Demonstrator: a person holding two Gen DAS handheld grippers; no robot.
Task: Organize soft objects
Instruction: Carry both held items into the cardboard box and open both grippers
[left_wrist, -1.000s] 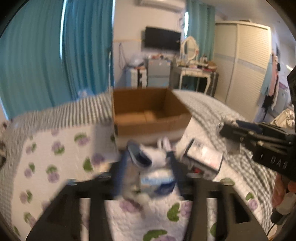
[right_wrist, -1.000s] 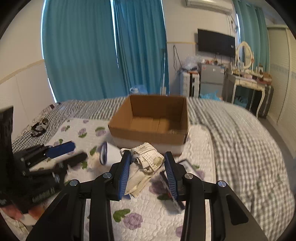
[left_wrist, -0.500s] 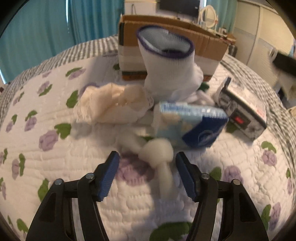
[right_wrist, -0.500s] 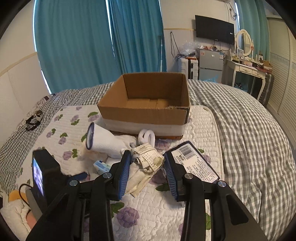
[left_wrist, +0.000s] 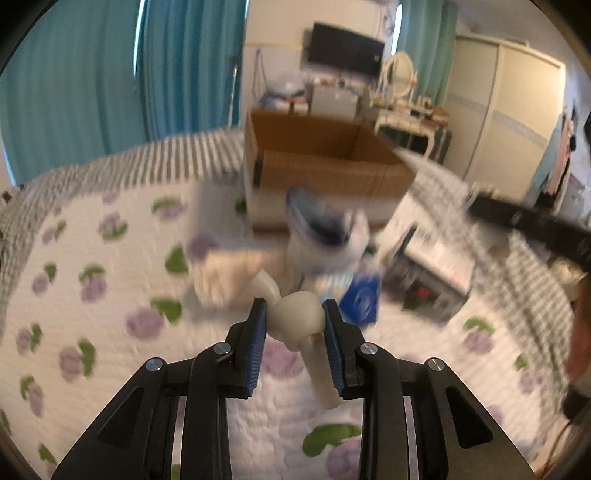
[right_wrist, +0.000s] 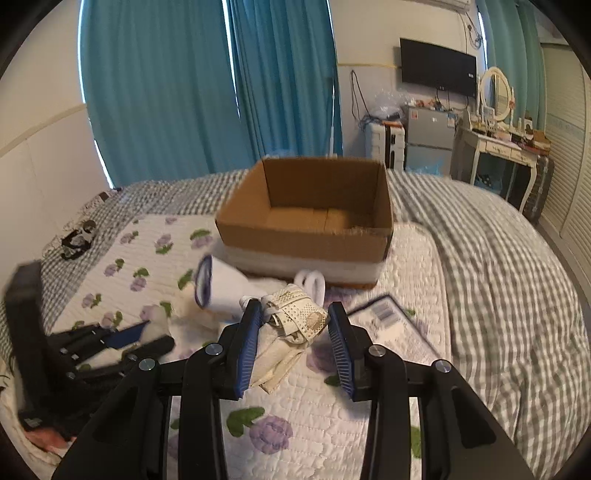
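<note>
My left gripper (left_wrist: 295, 308) is closing its jaws, and both pads press on the knot of a cream knotted cloth (left_wrist: 297, 321) just above the quilt; its tail hangs down between the fingers. My right gripper (right_wrist: 295, 314) is shut on a cream lace cloth bundle (right_wrist: 291, 325) that droops below the pads. Behind stand a white sock with a purple rim (left_wrist: 325, 240) (right_wrist: 225, 284) and an open cardboard box (left_wrist: 332, 173) (right_wrist: 306, 240), its visible floor bare. In the right wrist view the left gripper (right_wrist: 122, 339) is low on the left.
A blue-and-white tissue pack (left_wrist: 360, 301) and a flat black-and-white packet (left_wrist: 432, 273) (right_wrist: 388, 321) lie right of the sock. A white rolled item (right_wrist: 314, 282) sits before the box. The flowered quilt (right_wrist: 280, 424) covers a checked bed. A dresser and wardrobe stand at the back right.
The left gripper dipped close over the pile, shut on the cream knot and drew back up with it. The right gripper kept its hold on the lace cloth and barely moved.
</note>
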